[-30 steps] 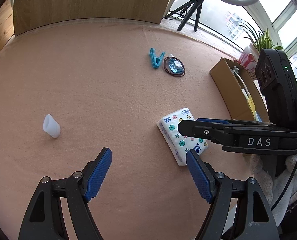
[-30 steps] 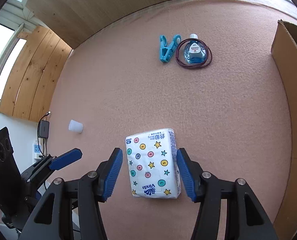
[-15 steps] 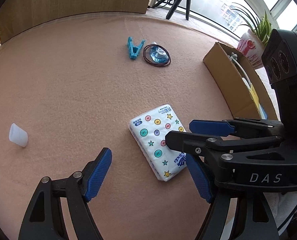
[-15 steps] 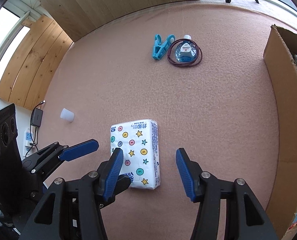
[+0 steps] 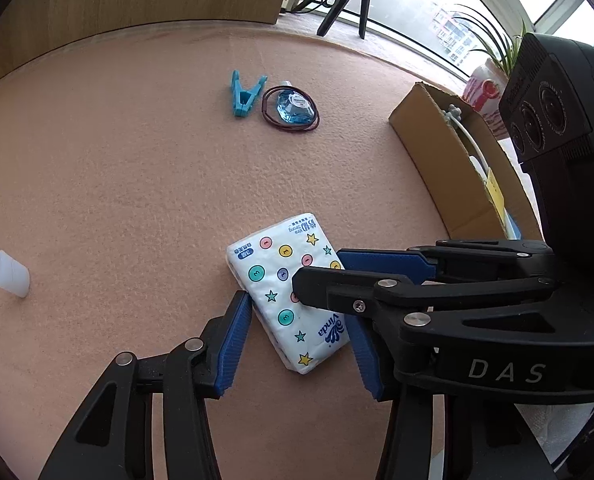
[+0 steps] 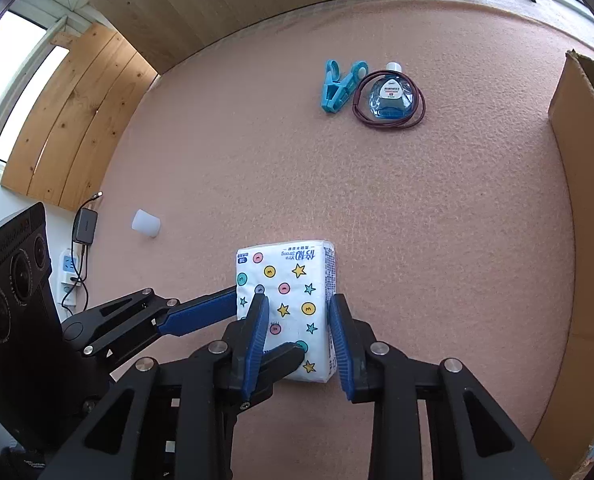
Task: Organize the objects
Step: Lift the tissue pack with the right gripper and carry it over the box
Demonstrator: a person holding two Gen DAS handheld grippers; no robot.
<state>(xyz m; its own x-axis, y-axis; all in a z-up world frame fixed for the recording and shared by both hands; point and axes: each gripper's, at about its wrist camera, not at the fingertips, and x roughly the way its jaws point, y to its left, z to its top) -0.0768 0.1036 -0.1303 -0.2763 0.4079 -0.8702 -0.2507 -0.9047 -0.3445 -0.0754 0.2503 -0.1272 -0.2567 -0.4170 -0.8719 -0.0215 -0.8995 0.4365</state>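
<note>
Lying flat on the table (image 6: 257,160): the tissue pack (image 6: 285,268), white with coloured dots and stars, toward the near edge and roughly mid-width.
Right gripper (image 6: 297,304): comes in from the near edge, its blue fingers (image 6: 339,332) narrowed about the pack's near half; the right finger runs along the pack's right edge, while the left one overlaps its top face (whether they actually press it, I cannot tell).
Left gripper (image 5: 297,320): reaches in from the left, fingers (image 5: 233,340) set either side of the pack's near end; one tip meets the pack's left long edge, the other is partly hidden behind the right gripper, so grip or no grip cannot be told.
Blue clip (image 6: 337,88): toward the far edge, just beside the bottle.
Small blue bottle (image 6: 391,98): lying inside a dark red band (image 6: 393,125).
White cap (image 6: 147,223): on its side near the left edge, well apart from the pack.
Cardboard box (image 6: 577,160): along the right edge.
</note>
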